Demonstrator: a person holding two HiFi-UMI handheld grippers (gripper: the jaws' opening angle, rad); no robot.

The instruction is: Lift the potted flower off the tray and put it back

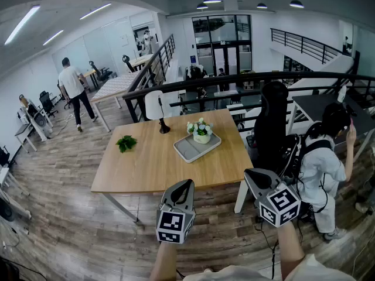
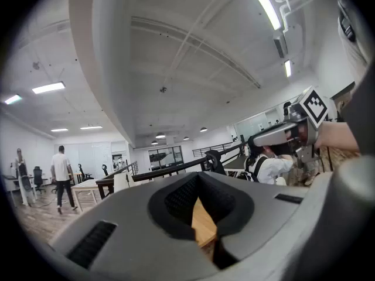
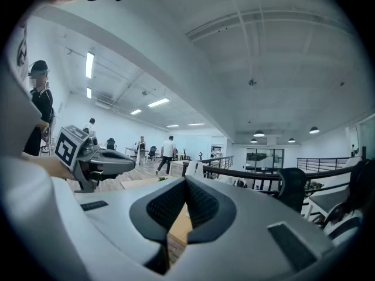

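A small white pot of pale flowers (image 1: 201,130) stands on a grey tray (image 1: 188,149) on the far right part of a wooden table (image 1: 146,168). My left gripper (image 1: 184,187) is held level just short of the table's near edge, its jaws shut with nothing between them. My right gripper (image 1: 253,177) hangs off the table's near right corner, also shut and empty. Each gripper view looks over its own closed jaws: the left gripper (image 2: 198,211) and the right gripper (image 3: 184,206). A sliver of tabletop shows beyond each.
A green leafy sprig (image 1: 126,143) lies on the table's left side. A white lamp on a black base (image 1: 158,111) stands at the far edge. A person in white (image 1: 321,168) stands right of the table beside a black office chair (image 1: 273,127). Railings and more tables lie behind.
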